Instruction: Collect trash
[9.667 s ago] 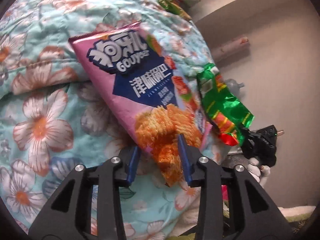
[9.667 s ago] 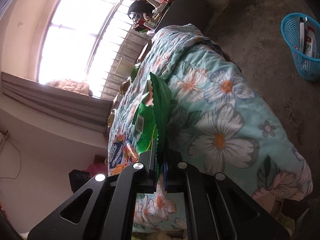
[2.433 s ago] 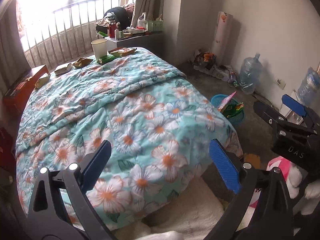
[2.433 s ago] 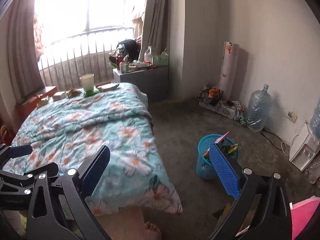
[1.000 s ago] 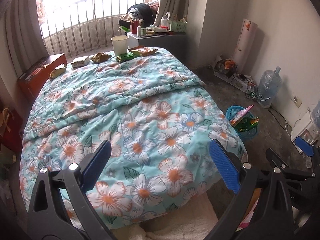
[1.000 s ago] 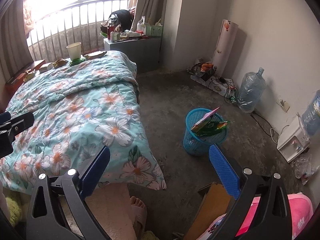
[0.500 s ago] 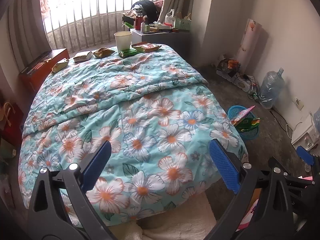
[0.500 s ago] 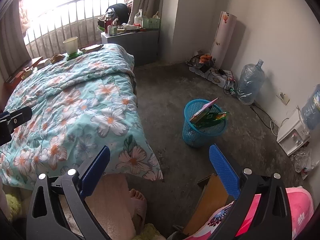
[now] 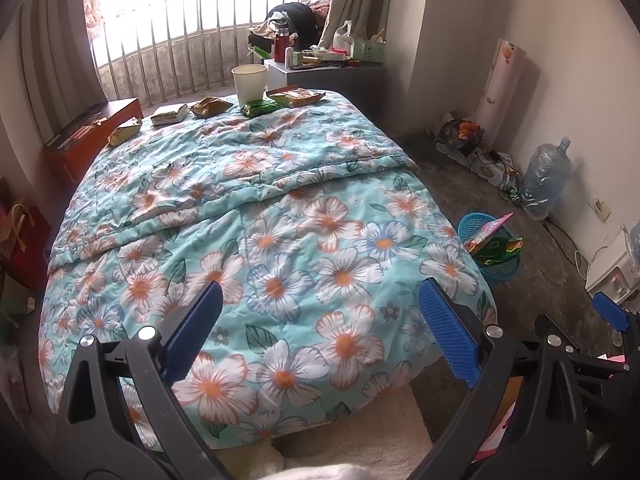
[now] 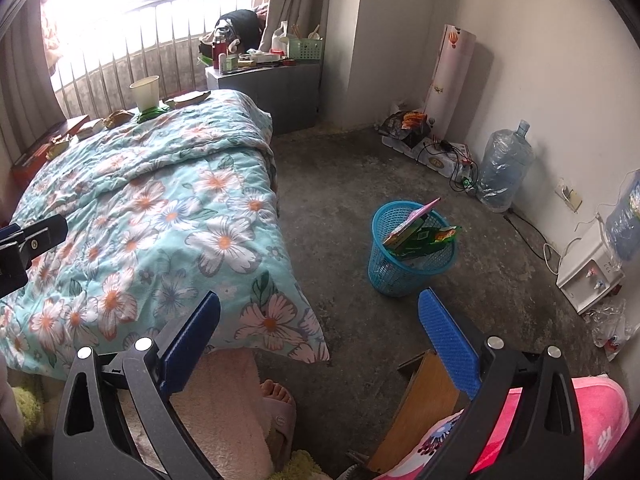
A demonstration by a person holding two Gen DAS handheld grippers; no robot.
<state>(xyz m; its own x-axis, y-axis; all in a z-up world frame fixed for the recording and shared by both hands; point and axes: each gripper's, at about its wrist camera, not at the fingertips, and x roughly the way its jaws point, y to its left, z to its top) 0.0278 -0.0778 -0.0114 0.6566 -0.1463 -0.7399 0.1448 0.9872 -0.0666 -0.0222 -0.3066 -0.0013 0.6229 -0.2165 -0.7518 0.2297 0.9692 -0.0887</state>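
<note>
bed (image 9: 280, 216) between me and the rest of the trash; wrappers (image 9: 256, 109) and cup (image 9: 249, 85) sit at the far edge by the window, long reach; leaning over could topple the cup if a finger clips it; bin (image 10: 408, 248) on the floor already has two packets sticking out, more may slide off the rim; left gripper (image 9: 320, 332) and right gripper (image 10: 320, 332) both spread wide, holding nothing
</note>
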